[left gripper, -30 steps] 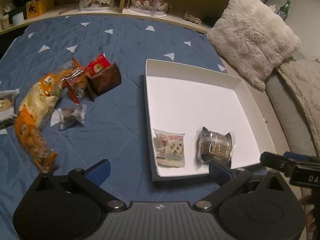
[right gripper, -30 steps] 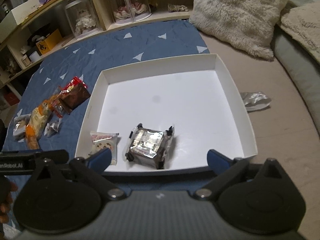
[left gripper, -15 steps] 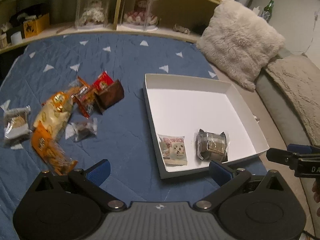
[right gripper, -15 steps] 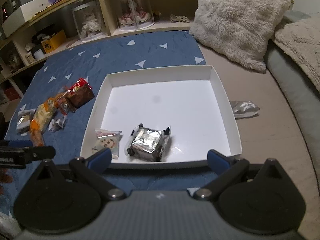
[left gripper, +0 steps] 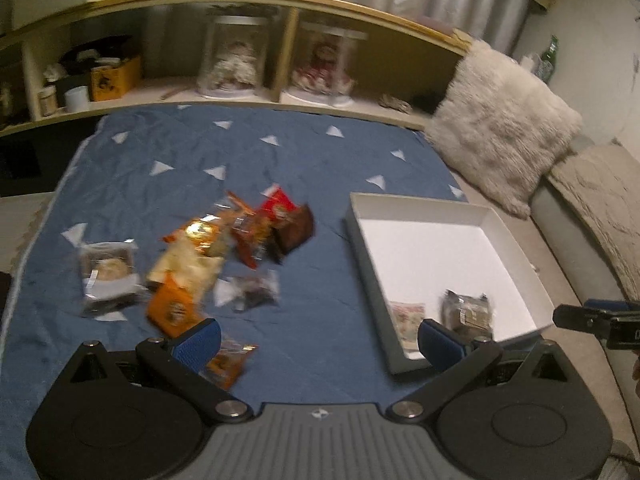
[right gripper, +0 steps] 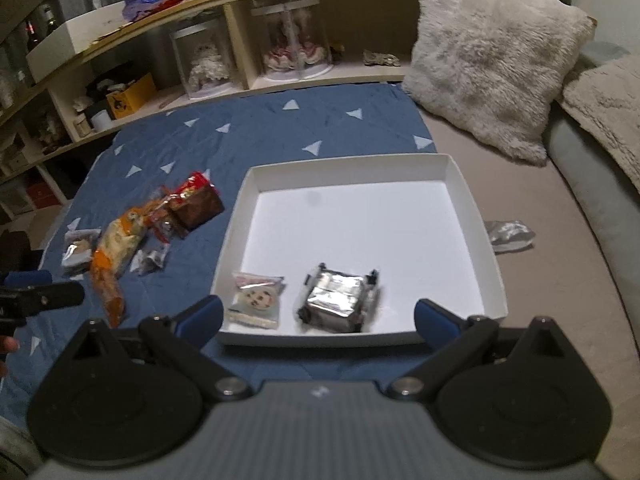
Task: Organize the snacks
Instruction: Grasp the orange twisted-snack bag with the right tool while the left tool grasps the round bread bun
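While held above the bed, both grippers wide apart; empty

blanket: blue, white triangles | box: white | pillow: cream

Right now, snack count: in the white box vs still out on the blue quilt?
In the white box: 2, the cookie pack and the silver-wrapped cake.
On the blue quilt: about 7 in the loose pile; overlap and blur make this approximate.
Total: about 9.
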A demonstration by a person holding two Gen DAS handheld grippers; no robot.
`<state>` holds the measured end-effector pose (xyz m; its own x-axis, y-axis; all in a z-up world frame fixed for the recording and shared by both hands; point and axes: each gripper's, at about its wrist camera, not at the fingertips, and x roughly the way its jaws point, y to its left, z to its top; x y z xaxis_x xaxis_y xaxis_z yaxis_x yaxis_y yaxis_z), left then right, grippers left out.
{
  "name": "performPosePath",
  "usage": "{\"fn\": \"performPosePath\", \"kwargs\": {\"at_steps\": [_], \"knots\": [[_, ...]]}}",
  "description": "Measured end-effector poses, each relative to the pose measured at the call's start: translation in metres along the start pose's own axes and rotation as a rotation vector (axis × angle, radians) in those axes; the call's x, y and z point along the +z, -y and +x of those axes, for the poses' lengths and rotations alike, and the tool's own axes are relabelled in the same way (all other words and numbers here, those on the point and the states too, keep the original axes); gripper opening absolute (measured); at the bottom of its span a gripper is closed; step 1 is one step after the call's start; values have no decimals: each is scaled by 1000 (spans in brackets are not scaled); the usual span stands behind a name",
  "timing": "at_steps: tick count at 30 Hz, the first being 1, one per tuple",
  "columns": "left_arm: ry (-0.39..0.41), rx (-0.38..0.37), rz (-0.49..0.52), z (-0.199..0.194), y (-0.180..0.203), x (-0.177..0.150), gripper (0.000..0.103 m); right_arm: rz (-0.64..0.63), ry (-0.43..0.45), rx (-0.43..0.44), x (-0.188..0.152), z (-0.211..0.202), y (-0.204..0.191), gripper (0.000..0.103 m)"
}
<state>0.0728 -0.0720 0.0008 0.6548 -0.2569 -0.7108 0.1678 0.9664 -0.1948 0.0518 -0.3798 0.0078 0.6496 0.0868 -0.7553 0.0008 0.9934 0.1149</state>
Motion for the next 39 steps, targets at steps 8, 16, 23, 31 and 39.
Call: {"fn": "performPosePath", "kwargs": {"at_steps": [8,16,23,31,39], "knots": [[37,77,-30,-14,-51,2,103,-12,7,58,5,15,-39,102],[40,165,-82,-18,-105,-3,103,-82,38,141,13,35,-95,102],[11,184,-148,0,-140,-11,103,-140,24,248,15,67,-142,102],[43,270,-176,31,-165,-9,103,-134,28,355,14,107,-176,102],[-1,261,-199,77,-183,7,103,-289,120,321,0,140,-207,103]]}}
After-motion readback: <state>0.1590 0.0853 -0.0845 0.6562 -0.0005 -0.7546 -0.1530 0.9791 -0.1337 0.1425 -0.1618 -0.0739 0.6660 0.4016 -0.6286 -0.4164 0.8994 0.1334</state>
